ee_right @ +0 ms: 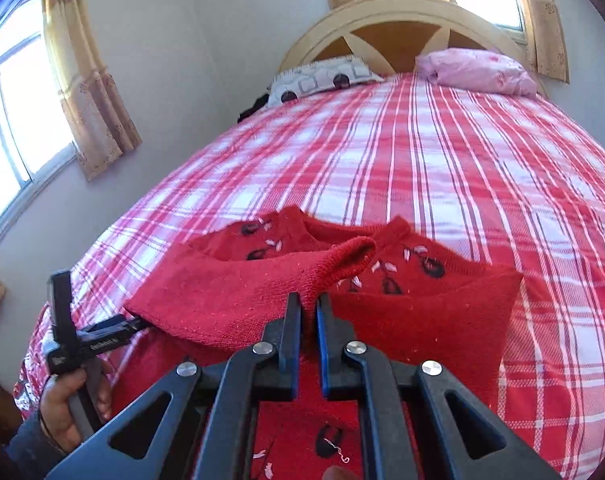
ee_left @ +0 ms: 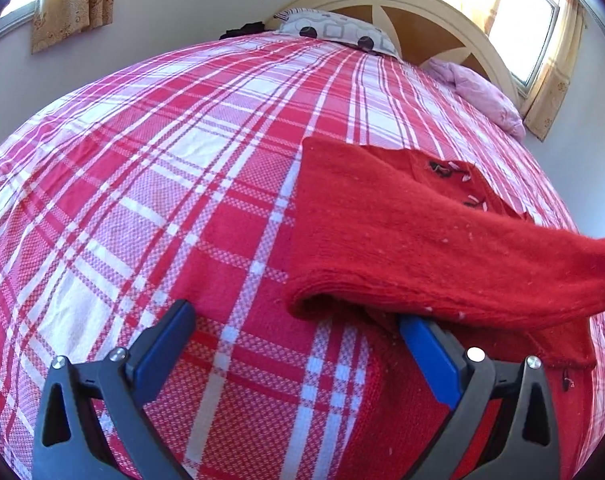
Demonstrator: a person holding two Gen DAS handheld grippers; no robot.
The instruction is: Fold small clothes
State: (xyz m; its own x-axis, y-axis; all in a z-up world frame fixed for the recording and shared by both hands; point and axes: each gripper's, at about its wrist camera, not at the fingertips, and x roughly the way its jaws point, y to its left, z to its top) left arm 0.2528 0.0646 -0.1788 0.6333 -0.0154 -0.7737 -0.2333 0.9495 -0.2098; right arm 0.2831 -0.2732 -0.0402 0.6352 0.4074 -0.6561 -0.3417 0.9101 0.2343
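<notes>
On the near part of the bed point(ee_right: 482, 184), close to its foot edge, lies a red knitted sweater point(ee_right: 422, 312) with dark and white embroidered motifs on its front. It rests on the red, pink and white plaid bedspread point(ee_left: 162, 200) that covers the whole mattress. The right gripper point(ee_right: 309, 304) is clamped on one sleeve point(ee_right: 242, 280) of the sweater, a fold of the red knit pinched between its blue pads, and the sleeve is lifted across the sweater's body. The left gripper point(ee_left: 298, 320) stands with its jaws wide apart at the sweater's left side; its right finger point(ee_left: 426, 356) is tucked under the raised edge of the knit, while the other finger point(ee_left: 162, 344) hovers over bare bedspread, so nothing is gripped. In the right wrist view a hand point(ee_right: 66, 408) holds that left tool near the bed's left edge. At the head end, against the curved wooden headboard point(ee_right: 398, 20), sit a patterned grey pillow point(ee_right: 322, 78) and a pink pillow point(ee_right: 478, 70). No containers are in view.
</notes>
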